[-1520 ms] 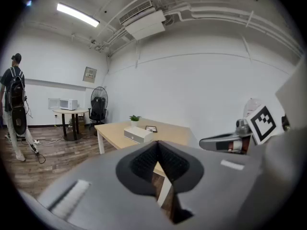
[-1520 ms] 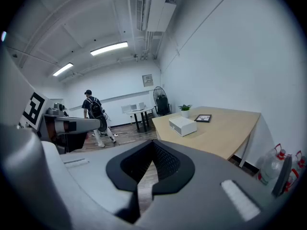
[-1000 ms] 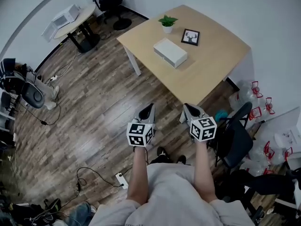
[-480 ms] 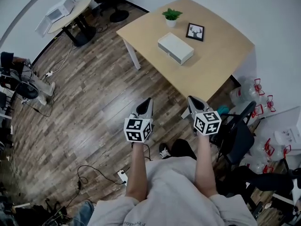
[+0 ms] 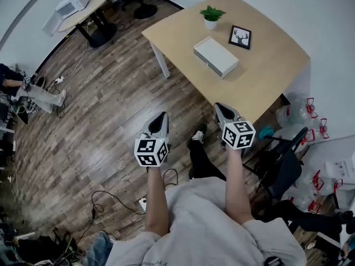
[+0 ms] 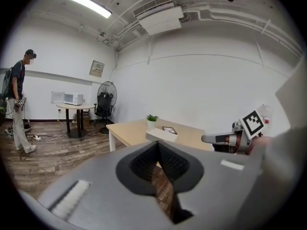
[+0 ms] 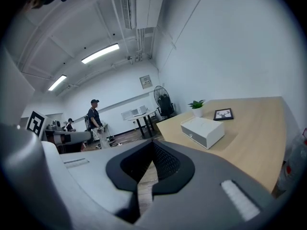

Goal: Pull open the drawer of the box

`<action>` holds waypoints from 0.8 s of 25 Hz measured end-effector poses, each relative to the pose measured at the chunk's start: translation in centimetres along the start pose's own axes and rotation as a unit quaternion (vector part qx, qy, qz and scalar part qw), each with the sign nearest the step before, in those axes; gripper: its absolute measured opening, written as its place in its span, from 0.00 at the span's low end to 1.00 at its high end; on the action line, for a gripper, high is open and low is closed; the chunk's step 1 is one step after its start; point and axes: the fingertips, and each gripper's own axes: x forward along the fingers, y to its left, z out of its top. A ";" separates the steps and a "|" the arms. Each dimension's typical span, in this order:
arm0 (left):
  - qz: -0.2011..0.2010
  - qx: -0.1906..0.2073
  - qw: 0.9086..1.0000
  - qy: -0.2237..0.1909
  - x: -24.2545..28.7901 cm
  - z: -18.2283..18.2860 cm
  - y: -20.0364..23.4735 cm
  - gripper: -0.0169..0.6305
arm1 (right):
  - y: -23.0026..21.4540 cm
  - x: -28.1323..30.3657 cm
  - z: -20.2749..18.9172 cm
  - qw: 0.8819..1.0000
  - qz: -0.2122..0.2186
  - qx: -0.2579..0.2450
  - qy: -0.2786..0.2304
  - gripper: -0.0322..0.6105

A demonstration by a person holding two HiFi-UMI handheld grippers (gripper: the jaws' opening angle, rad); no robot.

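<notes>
left tool (image 5: 160,119) and right tool (image 5: 221,110), each with jaws together and empty, hover over the wood floor (image 5: 105,110), well apart from the white box (image 5: 216,57) on the wooden surface (image 5: 266,79).

An office: pale desk (image 5: 266,73), swivel chair (image 5: 283,168), floor fan (image 6: 107,94), ceiling strip light (image 6: 88,4).

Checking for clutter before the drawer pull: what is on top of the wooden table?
A white box, a small potted plant and a framed picture stand on the table. The box's drawer is shut, so whatever is inside it is hidden.
</notes>
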 end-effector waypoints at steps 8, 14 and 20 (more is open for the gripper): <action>-0.006 0.011 1.000 0.009 7.5 3.1 4.1 0.11 | -2.7 8.7 3.2 1.000 -0.006 -0.013 0.008 0.05; -0.041 0.022 0.998 0.030 15.4 5.0 4.9 0.11 | -7.1 13.7 5.6 0.999 -0.030 -0.015 0.020 0.05; -0.083 0.041 0.995 0.045 23.5 7.3 4.3 0.11 | -12.9 17.0 7.7 0.997 -0.070 -0.011 0.030 0.05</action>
